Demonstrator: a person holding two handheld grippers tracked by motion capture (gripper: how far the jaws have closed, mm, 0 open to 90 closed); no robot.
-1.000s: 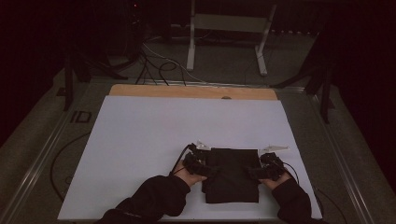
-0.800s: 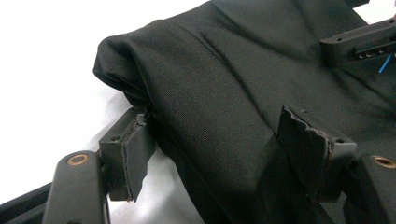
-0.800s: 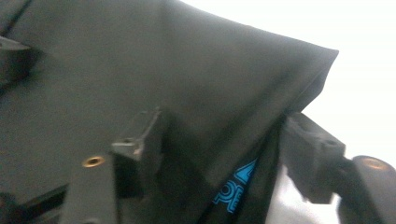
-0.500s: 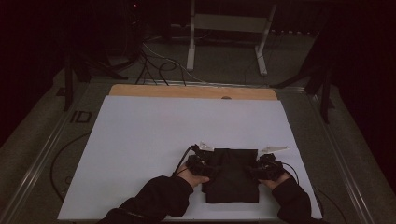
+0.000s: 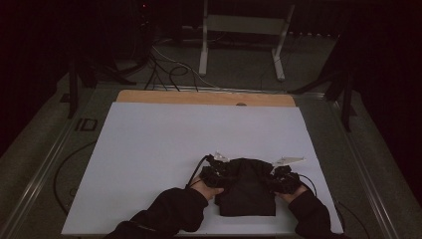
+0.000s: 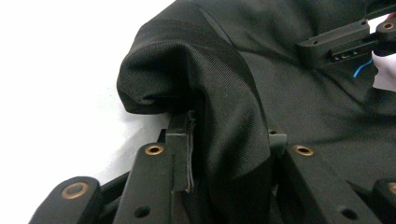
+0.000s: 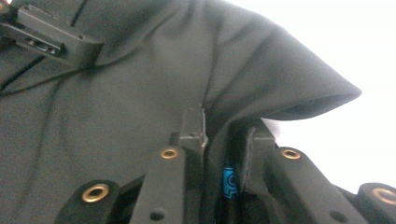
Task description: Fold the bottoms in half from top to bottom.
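Note:
A folded black cloth [image 5: 247, 189] lies on the white table top [image 5: 164, 149] near the front edge. My left gripper [image 5: 219, 172] holds its left far corner, and in the left gripper view the fabric [image 6: 224, 93] is pinched between the two jaws and bulges over them. My right gripper [image 5: 281, 177] holds the right far corner; in the right gripper view the black cloth [image 7: 140, 84] is clamped between the jaws, with a blue tag [image 7: 229, 182] showing in the gap. The far edge of the cloth is lifted and curling toward the person.
A wooden strip [image 5: 204, 97] runs along the table's far edge. Behind it stand a white metal frame [image 5: 244, 30] and cables [image 5: 164, 64] on the floor. The person's dark sleeves [image 5: 169, 211] come in from the bottom. White table surface stretches left and beyond the cloth.
Both grippers have drawn slightly toward the person with the cloth's far edge, which now bunches up between them. The cloth looks shorter front to back.

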